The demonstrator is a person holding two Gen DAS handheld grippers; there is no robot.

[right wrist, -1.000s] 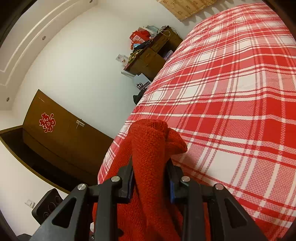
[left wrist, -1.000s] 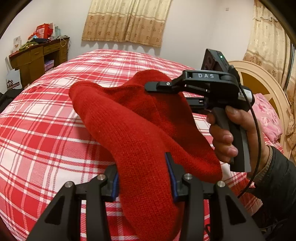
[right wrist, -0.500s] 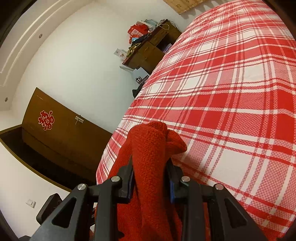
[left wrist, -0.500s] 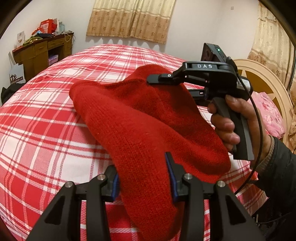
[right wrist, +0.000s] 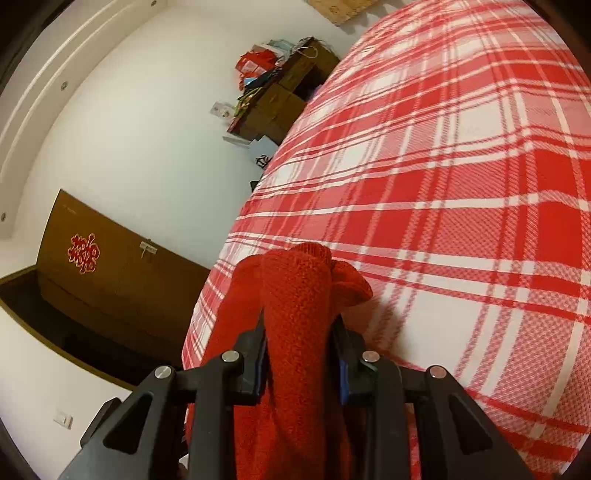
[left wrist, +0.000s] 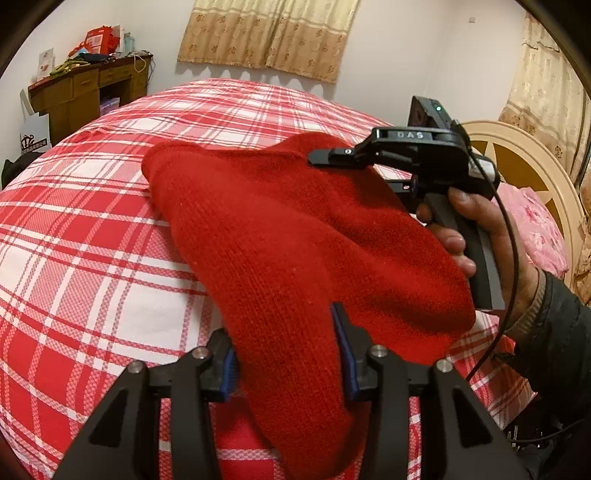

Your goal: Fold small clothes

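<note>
A small red knitted garment (left wrist: 266,236) hangs stretched above the red and white plaid bed (left wrist: 74,258). My left gripper (left wrist: 286,354) is shut on its near edge. My right gripper (right wrist: 299,354) is shut on a bunched edge of the same garment (right wrist: 295,295). In the left wrist view the right gripper (left wrist: 314,157) comes in from the right, held by a hand (left wrist: 476,229), gripping the garment's far right edge. The garment's far left corner (left wrist: 155,166) reaches toward the bed; whether it touches I cannot tell.
A brown desk (left wrist: 88,92) with clutter stands past the bed's far left. A beige headboard (left wrist: 524,162) and pink pillow (left wrist: 535,229) are at right. Curtains (left wrist: 266,33) hang on the far wall. A dark wooden door (right wrist: 110,273) is left in the right wrist view.
Both grippers, still holding the garment, have moved forward and lower over the bed. The garment has flattened and spread more toward the bed.
</note>
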